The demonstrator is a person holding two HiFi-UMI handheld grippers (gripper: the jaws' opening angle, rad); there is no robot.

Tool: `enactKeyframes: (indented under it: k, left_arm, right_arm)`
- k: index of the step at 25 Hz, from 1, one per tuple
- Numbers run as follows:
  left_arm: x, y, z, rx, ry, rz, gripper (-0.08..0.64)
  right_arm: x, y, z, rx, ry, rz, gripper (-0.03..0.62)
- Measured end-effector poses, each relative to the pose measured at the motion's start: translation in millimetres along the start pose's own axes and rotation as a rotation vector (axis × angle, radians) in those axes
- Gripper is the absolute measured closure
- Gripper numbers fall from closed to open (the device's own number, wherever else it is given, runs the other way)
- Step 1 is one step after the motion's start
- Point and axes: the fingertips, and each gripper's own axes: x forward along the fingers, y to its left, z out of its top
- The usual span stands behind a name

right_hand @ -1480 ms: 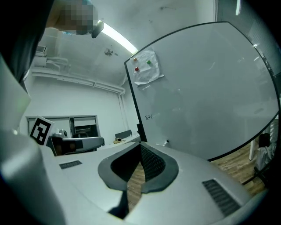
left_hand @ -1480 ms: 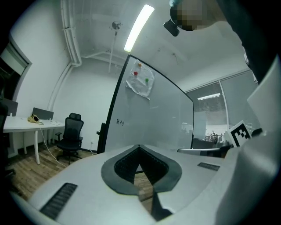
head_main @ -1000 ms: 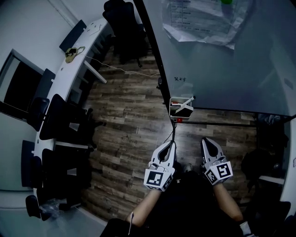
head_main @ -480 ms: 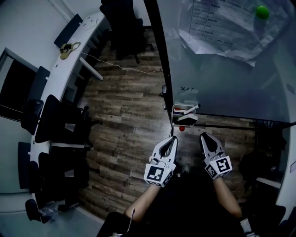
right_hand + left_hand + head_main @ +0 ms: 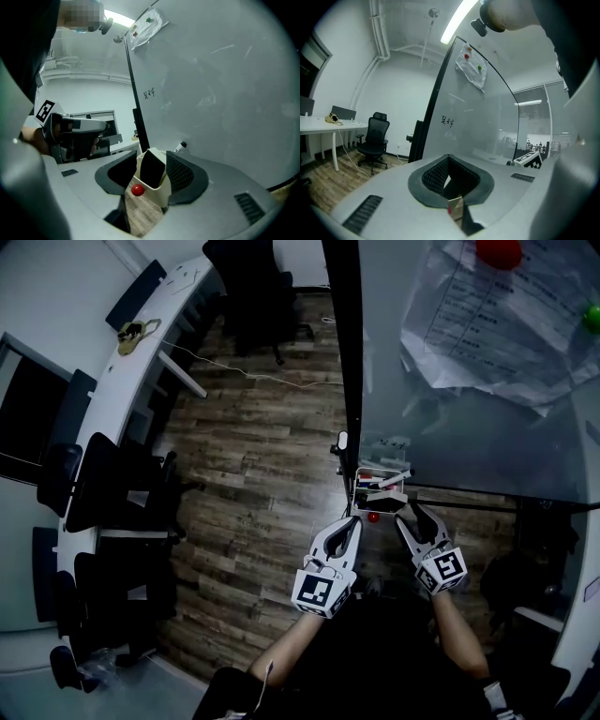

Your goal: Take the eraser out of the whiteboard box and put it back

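Black eraser (image 5: 153, 168) stands upright inside the cream whiteboard box (image 5: 162, 196).

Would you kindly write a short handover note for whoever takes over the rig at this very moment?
Left gripper: jaws together, empty, short of the box and to its left.
Right gripper: jaws opening, lined up on the whiteboard box; pads press on nothing.
Eraser: dark, upright in the box, which hangs low on the whiteboard.
Done: nothing to see; the eraser is in the box, ungripped.
Left: grip the eraser, lift it out, put it back.
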Motion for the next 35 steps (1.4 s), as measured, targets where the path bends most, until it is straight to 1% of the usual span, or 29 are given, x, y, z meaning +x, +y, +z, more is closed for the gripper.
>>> enactKeyframes:
  k: [5, 12, 19, 24, 29, 35]
  left_arm:
    - [11, 7, -2, -0.009, 0.012, -0.003, 0.555]
    - [22, 13, -4, -0.02, 0.023, -0.008, 0.554]
    - [23, 19, -7, -0.034, 0.029, -0.006, 0.554]
    - [24, 23, -8, -0.04, 0.031, -0.002, 0.554]
    - [21, 24, -9, -0.042, 0.033, -0.001, 0.554]
    - [17, 24, -9, -0.047, 0.028, 0.001, 0.554]
  right_arm:
    - [15, -9, -8, -0.023, 0.029, 0.024, 0.377]
    - [31, -9, -11, -0.042, 0.067, 0.075, 0.359]
    - [42, -4, -15, -0.073, 0.115, 0.097, 0.36]
    - [43, -6, -17, -0.093, 0.119, 0.1, 0.368]
    - [43, -2, -10, -0.092, 0.097, 0.102, 0.394]
    - [41, -1, -4, -0.101, 0.092, 0.087, 0.4]
